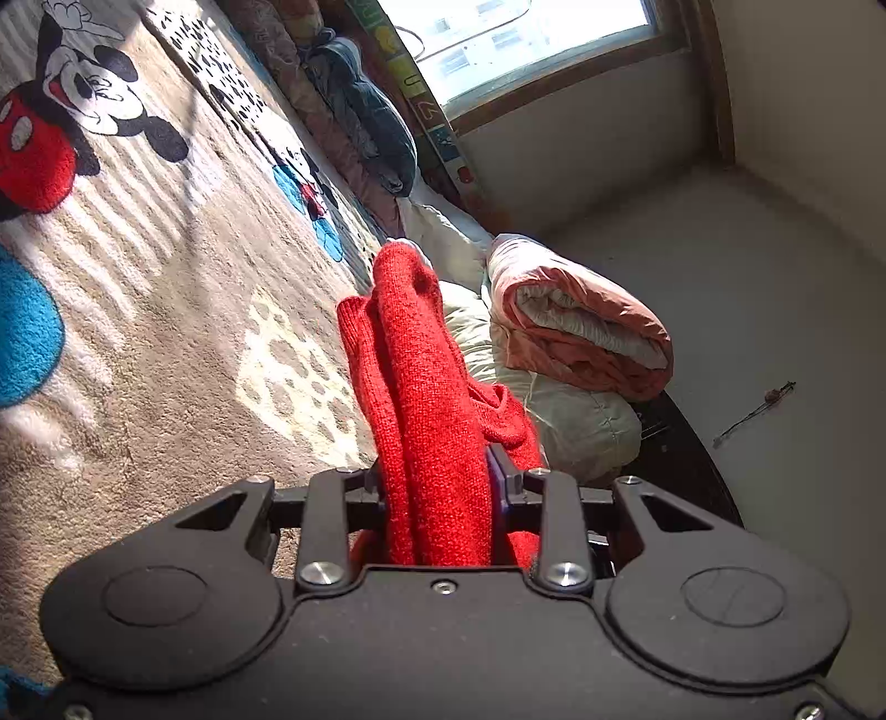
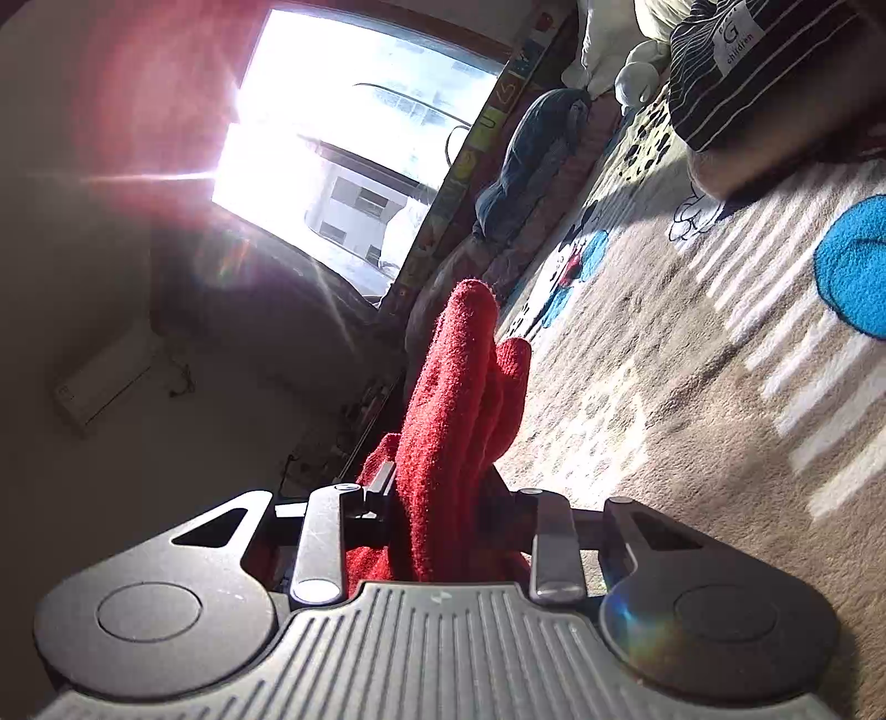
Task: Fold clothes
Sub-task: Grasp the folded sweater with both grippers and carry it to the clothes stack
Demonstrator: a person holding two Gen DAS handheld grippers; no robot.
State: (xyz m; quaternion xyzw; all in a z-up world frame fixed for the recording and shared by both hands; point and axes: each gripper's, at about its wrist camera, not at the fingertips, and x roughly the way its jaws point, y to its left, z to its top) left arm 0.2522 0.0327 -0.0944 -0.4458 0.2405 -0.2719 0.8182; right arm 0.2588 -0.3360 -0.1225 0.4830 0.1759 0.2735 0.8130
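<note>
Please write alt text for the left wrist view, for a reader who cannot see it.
The left hand-held gripper is shut on bunched red knit clothing that stands up between its fingers. Beneath lies a beige cartoon-mouse blanket; to the right are a rolled pink quilt and a sunlit window.

Harsh sun through window (image 2: 354, 160); lens flare right view, fisheye-bent edges.

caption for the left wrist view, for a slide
Left gripper clamps bunched red knit sweater above a cartoon-print carpet.
</note>
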